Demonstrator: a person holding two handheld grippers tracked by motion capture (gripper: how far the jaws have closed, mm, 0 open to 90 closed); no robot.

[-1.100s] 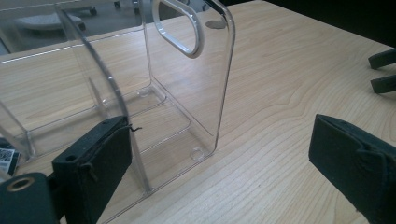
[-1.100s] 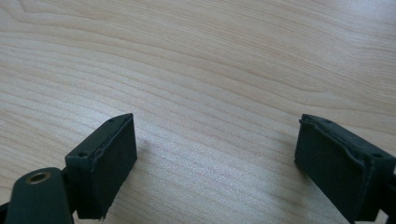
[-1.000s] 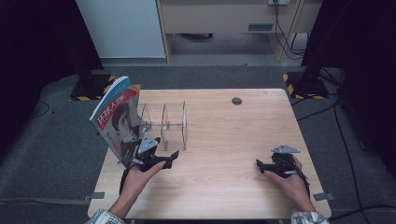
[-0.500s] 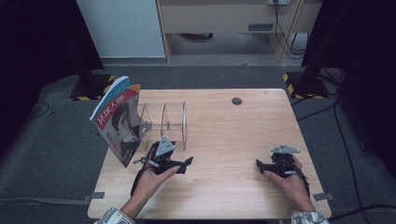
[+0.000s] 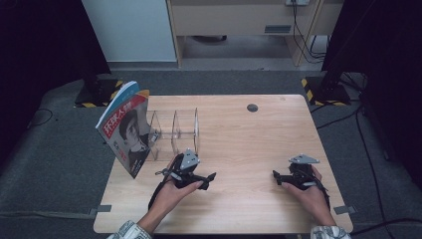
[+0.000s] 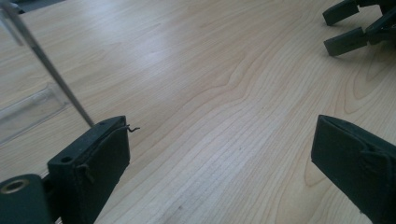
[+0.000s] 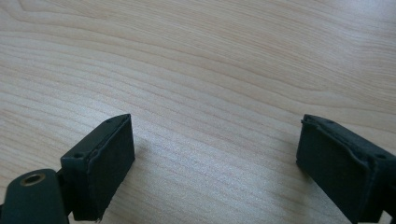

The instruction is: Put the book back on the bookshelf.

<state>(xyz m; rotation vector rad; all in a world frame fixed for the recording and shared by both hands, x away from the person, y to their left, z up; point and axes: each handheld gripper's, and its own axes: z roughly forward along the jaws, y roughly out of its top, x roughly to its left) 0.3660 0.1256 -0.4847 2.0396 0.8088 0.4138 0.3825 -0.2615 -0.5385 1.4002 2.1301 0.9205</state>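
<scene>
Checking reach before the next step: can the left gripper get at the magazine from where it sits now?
Probably yes. The left gripper has its jaws open and empty, pointing away from the magazine, which leans in the near-left end of the clear rack. Bare table lies between them; it would need to turn back left.

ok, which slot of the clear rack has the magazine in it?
The leftmost slot of the rack: the magazine leans there; the others stand empty.
</scene>
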